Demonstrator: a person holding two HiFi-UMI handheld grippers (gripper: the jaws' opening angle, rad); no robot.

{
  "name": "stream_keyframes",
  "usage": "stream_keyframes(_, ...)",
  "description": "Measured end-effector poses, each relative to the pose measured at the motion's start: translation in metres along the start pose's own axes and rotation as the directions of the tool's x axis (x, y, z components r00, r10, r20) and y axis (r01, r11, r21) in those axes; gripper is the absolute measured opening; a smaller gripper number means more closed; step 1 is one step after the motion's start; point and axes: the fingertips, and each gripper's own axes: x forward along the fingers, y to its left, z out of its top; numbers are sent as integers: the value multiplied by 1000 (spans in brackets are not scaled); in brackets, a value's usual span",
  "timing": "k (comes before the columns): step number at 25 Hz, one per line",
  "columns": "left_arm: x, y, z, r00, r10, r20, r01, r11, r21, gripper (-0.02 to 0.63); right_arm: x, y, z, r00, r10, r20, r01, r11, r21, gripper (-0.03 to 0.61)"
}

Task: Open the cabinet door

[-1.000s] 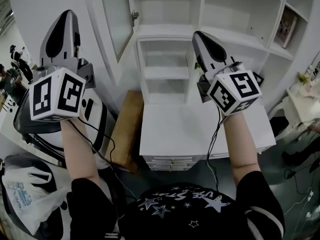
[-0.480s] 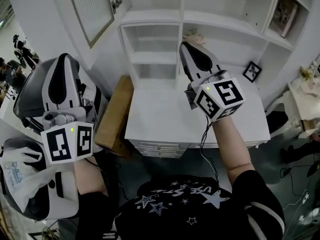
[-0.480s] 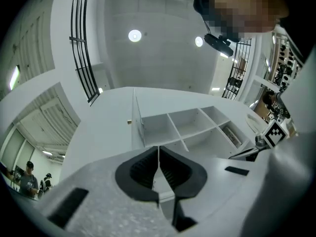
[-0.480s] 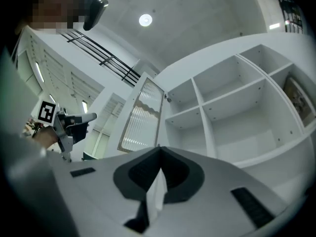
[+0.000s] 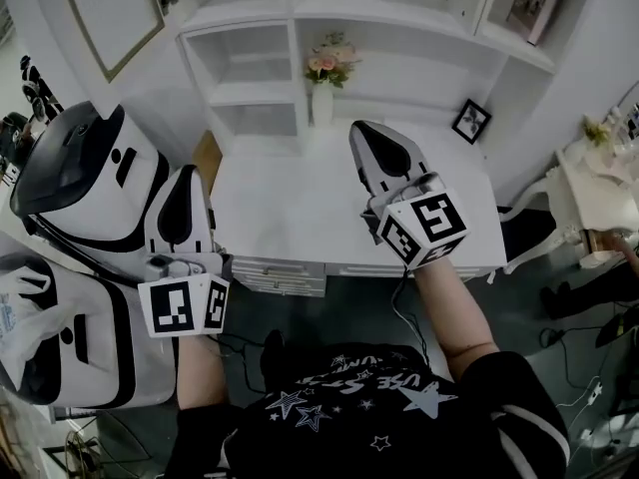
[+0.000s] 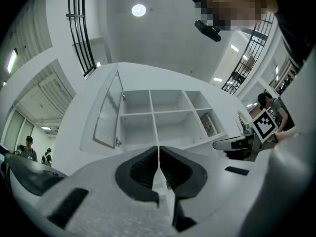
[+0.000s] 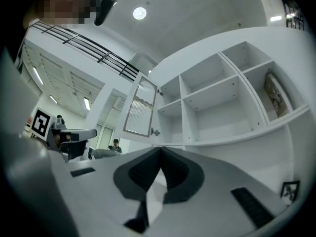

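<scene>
White ribbed-glass cabinet door (image 5: 108, 10) hangs open at upper left of head view, beside bare shelves (image 5: 250, 90). Left gripper (image 6: 158, 154) and right gripper (image 7: 159, 154) both clenched, empty, well apart from door.

A: Room over the desk (image 5: 270, 223)?
B: Top mostly bare; front and left parts free. Flower vase (image 5: 321, 106) at the desk's back edge, centre. Picture frame (image 5: 470, 121) at its back right corner.
A: Above the desk?
B: Open shelves (image 5: 250, 56), left ones bare. Cabinet door (image 5: 105, 13) stands open, up and left of the desk.
A: Left of the desk?
B: Bulky white-and-black machine (image 5: 95, 183) close beside it. Tight there.
</scene>
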Motion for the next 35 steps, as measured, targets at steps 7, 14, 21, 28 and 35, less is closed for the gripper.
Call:
stream_keyframes(7,-23,-96,-45,993,10,-118,-19,997,-80,17,-59,-25,-26,999,27,-39,-27,1000,-5,5)
stream_keyframes(14,-35,-138,-82,973,-14,-232,-10,995,-102,17,-88,-33,-55,995,67,-71,-66,997,27,5)
stream_keyframes(21,-42,-166,-119,946,-75,-315,32,990,-141,17,-109,-40,-94,988,42,-148,-33,998,60,5)
stream_keyframes(28,-61,-203,-127,925,-164,-342,106,978,-182,17,-151,-48,-104,974,-24,-223,31,999,27,5)
stream_keyframes(35,-97,-233,-112,917,-201,-345,134,969,-208,17,-203,-37,-95,965,-56,-257,69,997,42,5)
